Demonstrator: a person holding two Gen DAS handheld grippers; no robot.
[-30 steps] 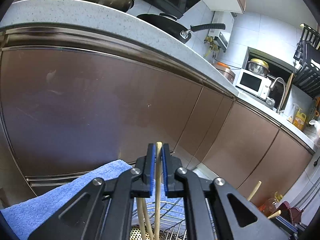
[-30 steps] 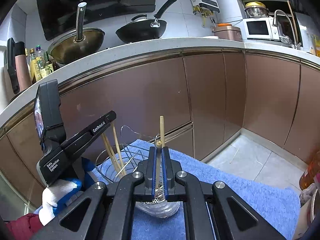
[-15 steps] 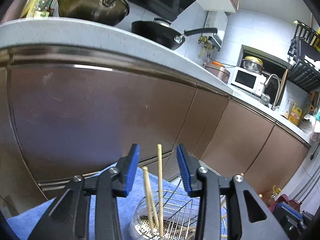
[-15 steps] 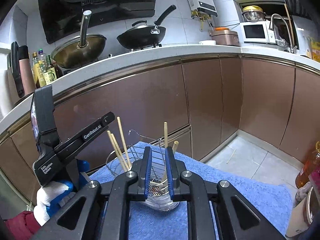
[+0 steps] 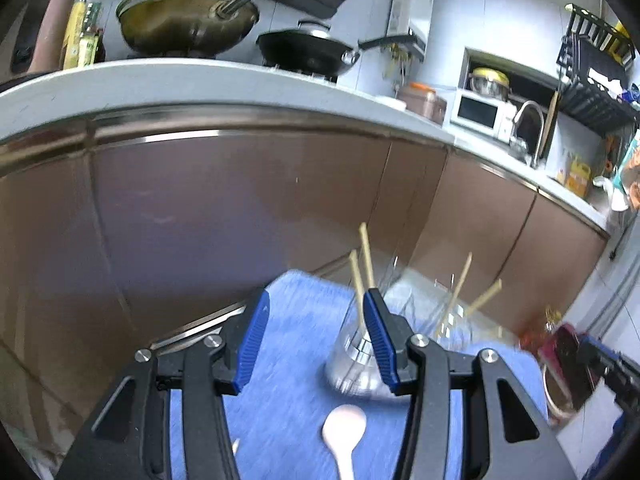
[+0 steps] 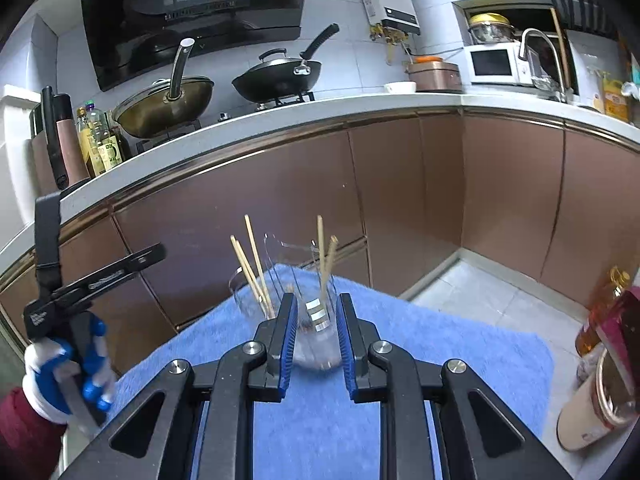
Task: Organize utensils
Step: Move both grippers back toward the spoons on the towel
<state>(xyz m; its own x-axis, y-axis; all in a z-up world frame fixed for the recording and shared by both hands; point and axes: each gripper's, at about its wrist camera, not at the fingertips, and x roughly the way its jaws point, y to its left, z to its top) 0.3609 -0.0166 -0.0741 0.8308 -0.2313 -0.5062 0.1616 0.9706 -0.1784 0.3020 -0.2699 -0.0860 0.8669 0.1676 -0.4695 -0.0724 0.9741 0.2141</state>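
Observation:
A clear utensil holder [image 6: 316, 322] stands on the blue towel [image 6: 440, 360]. Several wooden chopsticks [image 6: 252, 272] lean in its left side and a pair [image 6: 324, 264] in its right. My right gripper [image 6: 318, 340] is just short of the holder, its jaws opening with nothing pressed between the pads. My left gripper [image 5: 316, 340] is left of the holder [image 5: 360, 360], its jaws opening wide and empty. Chopsticks [image 5: 362, 264] rise past its right finger. A white spoon [image 5: 344, 428] lies on the towel [image 5: 296, 320]. The left gripper [image 6: 120, 274] also shows in the right wrist view, held by a gloved hand [image 6: 60, 364].
Brown cabinet fronts [image 6: 400, 200] and a white counter [image 6: 360, 108] with two pans [image 6: 276, 76] run behind the towel. A tan cup [image 6: 596, 404] and an oil bottle [image 6: 604, 308] stand at the right edge. Tiled floor [image 6: 480, 280] lies beyond.
Both grippers opened and let go of their chopsticks, which now stand in the holder. Both drew back and upward, and the left one swung to the left of the holder.

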